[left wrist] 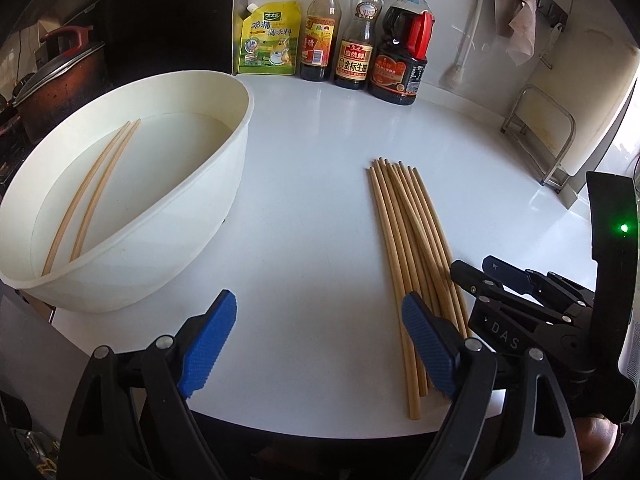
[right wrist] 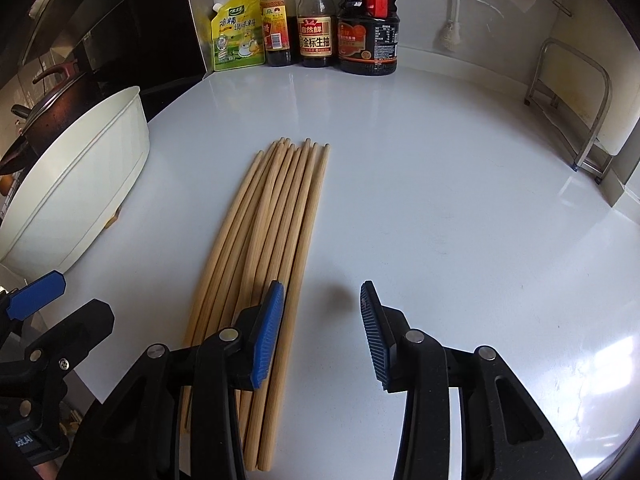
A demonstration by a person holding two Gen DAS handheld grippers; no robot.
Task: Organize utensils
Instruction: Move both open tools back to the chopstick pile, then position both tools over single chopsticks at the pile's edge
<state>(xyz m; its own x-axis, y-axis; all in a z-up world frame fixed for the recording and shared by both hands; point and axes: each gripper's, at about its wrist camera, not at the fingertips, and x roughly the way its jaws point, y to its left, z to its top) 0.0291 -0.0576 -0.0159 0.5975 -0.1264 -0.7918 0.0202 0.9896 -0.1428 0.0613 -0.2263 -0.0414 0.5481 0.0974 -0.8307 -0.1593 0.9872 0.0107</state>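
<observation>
Several wooden chopsticks (left wrist: 412, 236) lie side by side in a bundle on the white counter (left wrist: 312, 184); they also show in the right wrist view (right wrist: 276, 220). A white tub (left wrist: 132, 184) at the left holds two more chopsticks (left wrist: 96, 192). My left gripper (left wrist: 320, 316) is open and empty above the counter's front edge, its right finger over the bundle's near end. My right gripper (right wrist: 322, 308) is open and empty, its left finger over the bundle's right side. It shows at the right in the left wrist view (left wrist: 500, 276).
A yellow seasoning pouch (left wrist: 270, 38) and three sauce bottles (left wrist: 360, 32) stand at the back wall. A metal rack with a cutting board (left wrist: 560, 128) stands at the right. A dark pot with a lid (left wrist: 60, 76) sits far left. The tub's side (right wrist: 80, 184) shows at left.
</observation>
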